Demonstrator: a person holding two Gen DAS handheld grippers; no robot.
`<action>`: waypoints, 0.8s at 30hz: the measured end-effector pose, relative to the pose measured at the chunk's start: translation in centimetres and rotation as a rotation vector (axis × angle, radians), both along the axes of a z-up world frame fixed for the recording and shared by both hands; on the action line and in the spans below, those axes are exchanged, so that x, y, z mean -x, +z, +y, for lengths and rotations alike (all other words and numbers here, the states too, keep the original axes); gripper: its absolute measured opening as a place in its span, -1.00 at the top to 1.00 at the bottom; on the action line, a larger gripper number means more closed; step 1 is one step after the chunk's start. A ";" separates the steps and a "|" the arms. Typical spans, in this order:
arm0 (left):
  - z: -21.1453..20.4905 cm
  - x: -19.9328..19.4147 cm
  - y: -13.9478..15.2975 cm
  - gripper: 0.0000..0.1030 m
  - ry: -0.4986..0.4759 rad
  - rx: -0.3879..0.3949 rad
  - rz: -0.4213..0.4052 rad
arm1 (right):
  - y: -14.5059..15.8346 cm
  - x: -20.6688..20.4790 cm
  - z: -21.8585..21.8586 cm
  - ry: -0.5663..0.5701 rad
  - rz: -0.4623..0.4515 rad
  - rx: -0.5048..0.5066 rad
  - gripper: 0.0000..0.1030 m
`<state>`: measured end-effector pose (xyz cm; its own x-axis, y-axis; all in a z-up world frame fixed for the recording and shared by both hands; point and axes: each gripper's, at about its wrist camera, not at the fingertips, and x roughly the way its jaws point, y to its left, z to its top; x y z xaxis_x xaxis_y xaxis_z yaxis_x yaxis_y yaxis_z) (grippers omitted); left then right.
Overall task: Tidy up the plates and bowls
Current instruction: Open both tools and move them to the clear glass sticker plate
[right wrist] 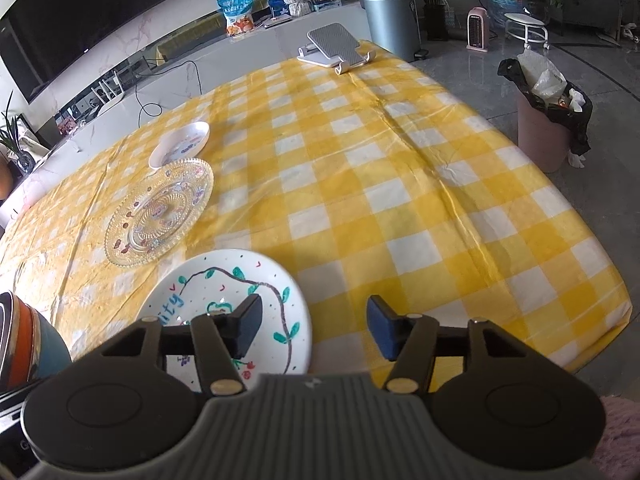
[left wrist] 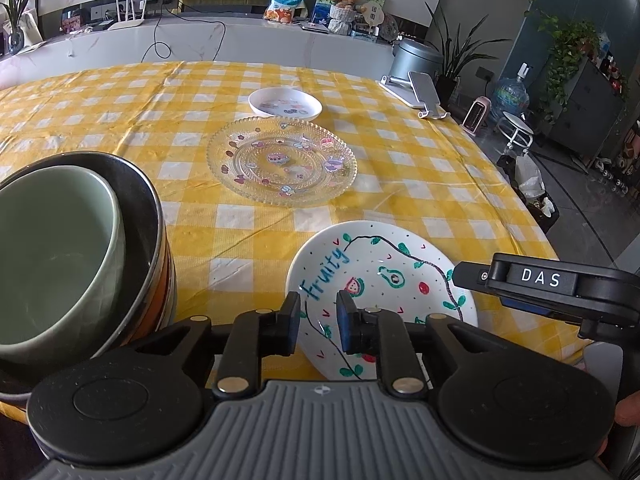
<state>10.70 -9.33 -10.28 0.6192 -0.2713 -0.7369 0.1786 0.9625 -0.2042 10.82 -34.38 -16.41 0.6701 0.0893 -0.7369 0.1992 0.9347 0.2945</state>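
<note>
A white "Fruity" plate (left wrist: 384, 280) lies near the table's front edge; it also shows in the right wrist view (right wrist: 228, 280). A clear glass plate (left wrist: 282, 160) (right wrist: 158, 212) lies behind it, and a small white dish (left wrist: 285, 103) (right wrist: 180, 144) behind that. A green bowl (left wrist: 48, 256) sits nested in a dark striped bowl (left wrist: 156, 240) at the left. My left gripper (left wrist: 318, 322) hovers over the Fruity plate's near rim, jaws narrowly apart and empty. My right gripper (right wrist: 314, 330) is open and empty at that plate's right edge; its body (left wrist: 552, 284) shows in the left wrist view.
A yellow checked cloth (right wrist: 380, 184) covers the table. A phone stand (right wrist: 336, 48) sits at the far right corner. A pink waste bin (right wrist: 544, 128) stands on the floor beyond the table's right edge.
</note>
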 end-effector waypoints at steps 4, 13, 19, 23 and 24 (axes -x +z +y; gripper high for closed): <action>0.1 -0.4 0.2 0.30 -0.013 0.019 0.031 | 0.4 0.2 -0.3 -0.021 -0.032 -0.011 -0.42; -0.5 -0.3 2.4 -0.19 -0.052 0.020 -0.033 | 1.4 0.9 -0.4 -0.093 -0.117 0.005 -0.61; 0.8 -2.0 4.9 -0.20 -0.059 0.062 -0.016 | 1.4 1.1 -0.6 -0.135 -0.154 0.015 -0.53; 1.8 -3.3 6.7 -0.20 -0.072 0.033 -0.034 | 1.4 0.2 -0.6 -0.103 -0.149 -0.018 -0.53; 2.0 -3.6 7.1 -0.20 -0.077 0.022 -0.040 | 1.2 -0.3 -0.5 -0.092 -0.137 -0.026 -0.53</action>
